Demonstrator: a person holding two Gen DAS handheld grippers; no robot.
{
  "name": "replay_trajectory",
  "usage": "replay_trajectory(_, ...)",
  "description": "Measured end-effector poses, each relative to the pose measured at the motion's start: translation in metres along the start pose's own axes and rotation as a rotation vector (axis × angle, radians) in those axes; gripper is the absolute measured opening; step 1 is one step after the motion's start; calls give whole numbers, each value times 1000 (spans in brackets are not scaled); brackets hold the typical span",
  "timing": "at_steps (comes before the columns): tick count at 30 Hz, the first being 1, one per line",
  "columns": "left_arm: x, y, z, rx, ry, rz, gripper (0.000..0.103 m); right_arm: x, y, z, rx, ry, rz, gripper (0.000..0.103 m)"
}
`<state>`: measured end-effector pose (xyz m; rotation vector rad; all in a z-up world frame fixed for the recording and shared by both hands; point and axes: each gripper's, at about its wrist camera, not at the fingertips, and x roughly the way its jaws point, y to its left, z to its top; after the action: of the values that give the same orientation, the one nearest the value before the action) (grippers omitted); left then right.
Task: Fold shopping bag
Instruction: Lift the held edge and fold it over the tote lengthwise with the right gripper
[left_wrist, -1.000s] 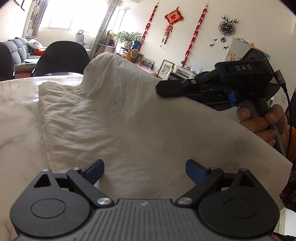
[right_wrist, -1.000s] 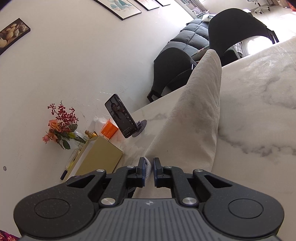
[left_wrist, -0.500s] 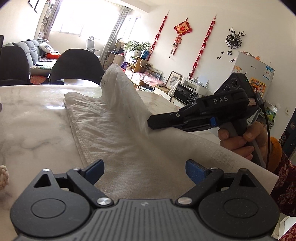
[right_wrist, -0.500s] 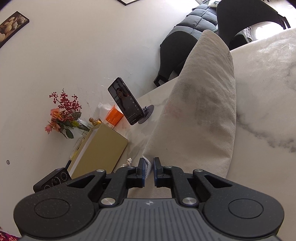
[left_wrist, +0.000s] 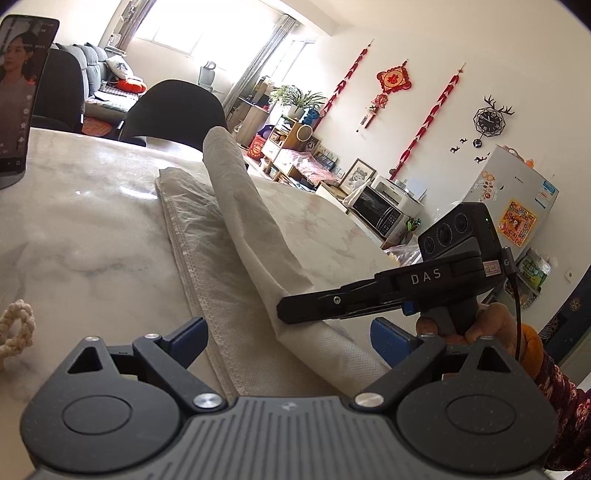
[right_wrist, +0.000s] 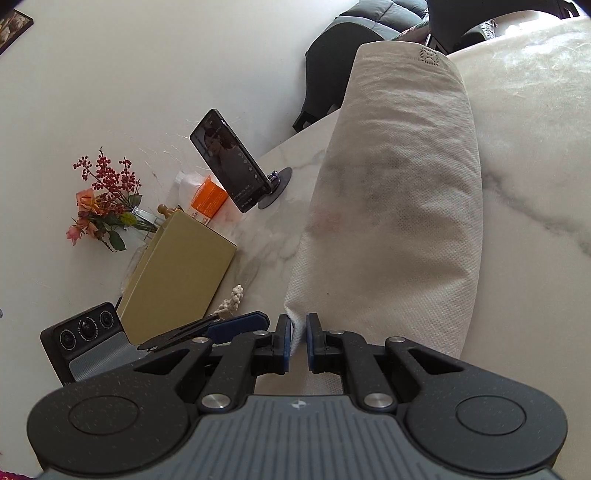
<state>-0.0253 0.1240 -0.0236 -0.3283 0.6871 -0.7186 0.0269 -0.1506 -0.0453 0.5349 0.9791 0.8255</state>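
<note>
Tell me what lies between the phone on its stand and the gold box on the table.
In the right wrist view, an orange and white carton lies between the phone and the gold box.

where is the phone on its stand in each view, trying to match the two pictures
Left wrist: the phone stands at the far left edge, upper corner, beyond the left side of the shopping bag; its stand is out of view.
Right wrist: the phone sits left of centre, tilted on its round stand, left of the bag.
Shared landmark: the bag's lifted fold, pinched by the right gripper.
</note>
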Motion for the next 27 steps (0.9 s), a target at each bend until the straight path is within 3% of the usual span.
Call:
replay_trajectory(6,14,6,1,-25,56,-5,95,14,-4,-2,18,30,-20,10)
replay_trajectory(16,21,2,-2,23,78,-33,97,15,-4,0,59,17,8,10)
replay_trajectory(21,20,5,-3,4,74,-57,97,23,1,2,44,25,-19,11)
replay_trajectory(27,20,3,-3,9,77,-54,97,28,4,1,37,32,-14,24)
